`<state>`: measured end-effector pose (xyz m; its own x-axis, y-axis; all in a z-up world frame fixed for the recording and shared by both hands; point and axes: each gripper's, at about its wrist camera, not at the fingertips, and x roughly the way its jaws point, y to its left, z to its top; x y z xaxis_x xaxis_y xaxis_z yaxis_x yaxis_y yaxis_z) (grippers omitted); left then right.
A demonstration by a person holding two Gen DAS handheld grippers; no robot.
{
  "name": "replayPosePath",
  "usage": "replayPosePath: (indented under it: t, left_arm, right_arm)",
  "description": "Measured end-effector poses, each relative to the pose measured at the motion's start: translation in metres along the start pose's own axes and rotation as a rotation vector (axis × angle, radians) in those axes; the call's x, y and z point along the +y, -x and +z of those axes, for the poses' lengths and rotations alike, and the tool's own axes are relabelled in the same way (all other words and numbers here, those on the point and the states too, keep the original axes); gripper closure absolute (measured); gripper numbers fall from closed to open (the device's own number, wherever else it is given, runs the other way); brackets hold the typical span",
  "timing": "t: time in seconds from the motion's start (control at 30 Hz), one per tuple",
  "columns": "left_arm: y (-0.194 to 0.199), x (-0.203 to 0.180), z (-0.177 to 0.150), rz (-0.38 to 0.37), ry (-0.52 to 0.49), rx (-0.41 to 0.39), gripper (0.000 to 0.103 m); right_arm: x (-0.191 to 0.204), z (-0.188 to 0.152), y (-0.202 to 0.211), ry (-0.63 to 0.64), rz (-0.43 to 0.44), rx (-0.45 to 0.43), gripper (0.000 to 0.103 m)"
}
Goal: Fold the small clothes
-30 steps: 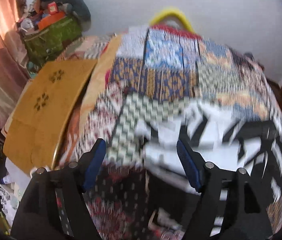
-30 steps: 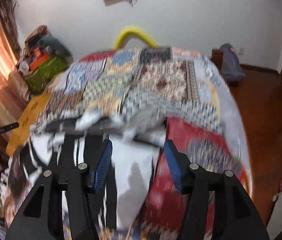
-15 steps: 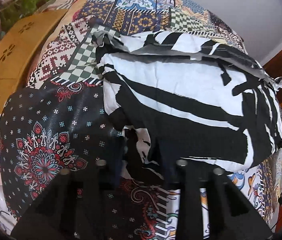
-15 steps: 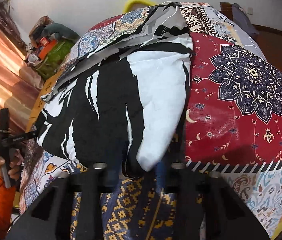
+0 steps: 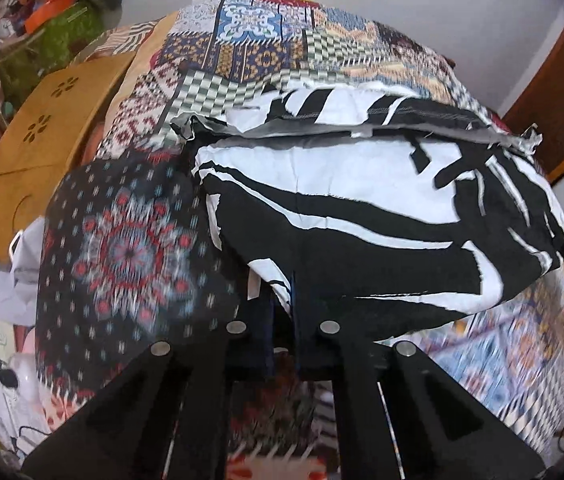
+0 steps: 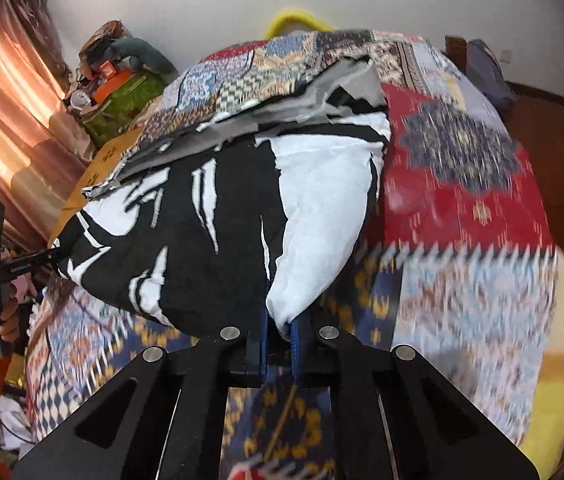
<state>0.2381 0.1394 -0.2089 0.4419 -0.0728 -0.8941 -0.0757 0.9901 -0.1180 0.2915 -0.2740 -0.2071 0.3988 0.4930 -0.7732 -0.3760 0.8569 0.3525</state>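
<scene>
Two hand-held grippers, one in each of your hands, are clamped on the near edge of a black-and-white patterned cotton garment [image 5: 361, 208]. Your left hand-held gripper [image 5: 282, 320] pinches the garment's left corner between its closed blue-padded fingers [image 5: 268, 332]; your right hand-held gripper [image 6: 278, 336] pinches the white right corner [image 6: 321, 208] the same way. Between them the cloth is raised off the bed at its near edge and folded over on itself, its grey underside [image 6: 282, 108] showing along the far edge. It lies across a multicoloured patchwork bedspread [image 6: 461, 184] covering the bed. Beyond, to the left, stand a tan wooden board with flower-shaped cut-outs [image 5: 42, 140] and a green bag heaped with clutter [image 6: 122, 92], against a white wall [image 5: 441, 8].
</scene>
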Motion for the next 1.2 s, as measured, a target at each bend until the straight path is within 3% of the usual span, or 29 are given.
replayPosePath:
  t: [0.13,0.23,0.27,0.33,0.4,0.5,0.7,0.8,0.93,1.03,1.2]
  left_arm:
    - [-0.005,0.006,-0.02,0.016,0.005,0.019,0.095]
    - [-0.003,0.013,-0.025,0.045,0.017,0.014,0.083]
    - [0.0,0.015,-0.025,0.061,0.024,0.012,0.075]
    - [0.005,0.019,-0.022,0.103,0.025,-0.001,0.066]
    - [0.013,0.023,-0.017,0.144,0.014,-0.017,0.064]
    - [0.025,0.027,-0.004,0.196,0.003,-0.055,0.06]
    - [0.026,0.01,0.032,0.13,-0.037,-0.08,0.049]
    - [0.003,-0.012,0.046,0.092,-0.082,-0.042,0.045]
    - [-0.044,-0.035,0.06,0.071,-0.15,0.079,0.036]
    - [-0.073,-0.04,0.071,0.105,-0.174,0.15,0.034]
    - [-0.083,-0.034,0.103,0.103,-0.162,0.138,0.03]
  right_arm:
    - [-0.004,-0.02,-0.003,-0.023,0.009,0.022,0.096]
    - [-0.003,-0.023,-0.002,-0.016,-0.009,0.012,0.094]
    - [-0.002,-0.024,0.0,-0.011,-0.025,0.005,0.092]
    - [-0.002,-0.02,0.006,-0.005,-0.058,-0.001,0.084]
    - [-0.004,-0.016,0.015,0.0,-0.098,-0.011,0.071]
    - [-0.005,-0.008,0.032,0.018,-0.17,-0.065,0.068]
    - [0.019,0.02,0.032,0.097,-0.138,-0.093,0.066]
    - [0.034,0.032,0.01,0.139,-0.1,-0.063,0.066]
    - [0.052,0.044,-0.029,0.176,-0.056,0.014,0.066]
    - [0.061,0.051,-0.063,0.213,-0.049,0.103,0.066]
    - [0.069,0.065,-0.091,0.303,-0.052,0.184,0.066]
